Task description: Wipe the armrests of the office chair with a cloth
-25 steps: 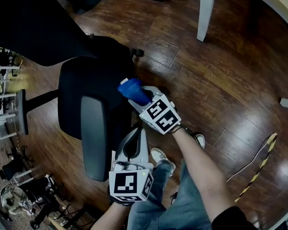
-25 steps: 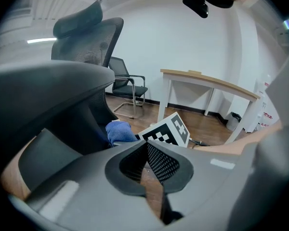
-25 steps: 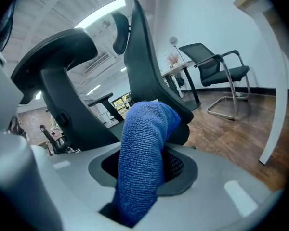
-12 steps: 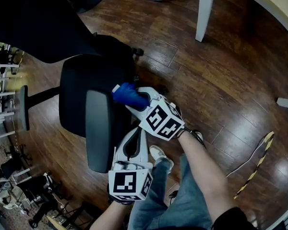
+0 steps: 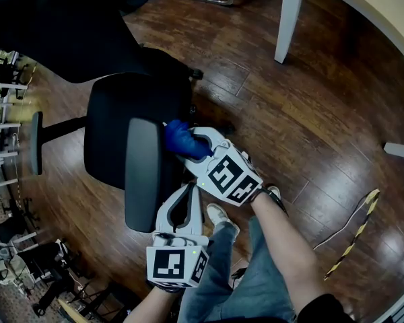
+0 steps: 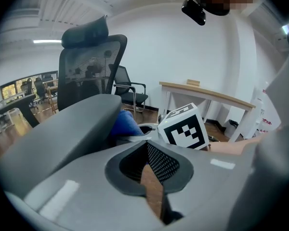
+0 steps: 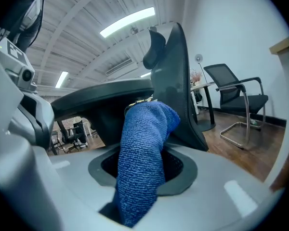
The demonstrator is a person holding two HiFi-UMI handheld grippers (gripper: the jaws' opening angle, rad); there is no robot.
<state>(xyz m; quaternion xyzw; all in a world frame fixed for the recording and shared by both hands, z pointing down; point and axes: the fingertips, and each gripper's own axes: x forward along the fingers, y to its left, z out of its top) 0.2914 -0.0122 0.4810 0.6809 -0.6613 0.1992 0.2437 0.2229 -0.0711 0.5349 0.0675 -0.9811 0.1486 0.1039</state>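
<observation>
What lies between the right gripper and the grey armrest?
Only the blue cloth, which the right gripper holds up to the edge of the armrest; the head view shows it best.

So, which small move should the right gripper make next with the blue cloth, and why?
Probably draw the right gripper back toward the person along the armrest. Its jaws are shut on the blue cloth, which sits at the armrest's right edge near the far end, so most of the armrest lies nearer the person.
</observation>
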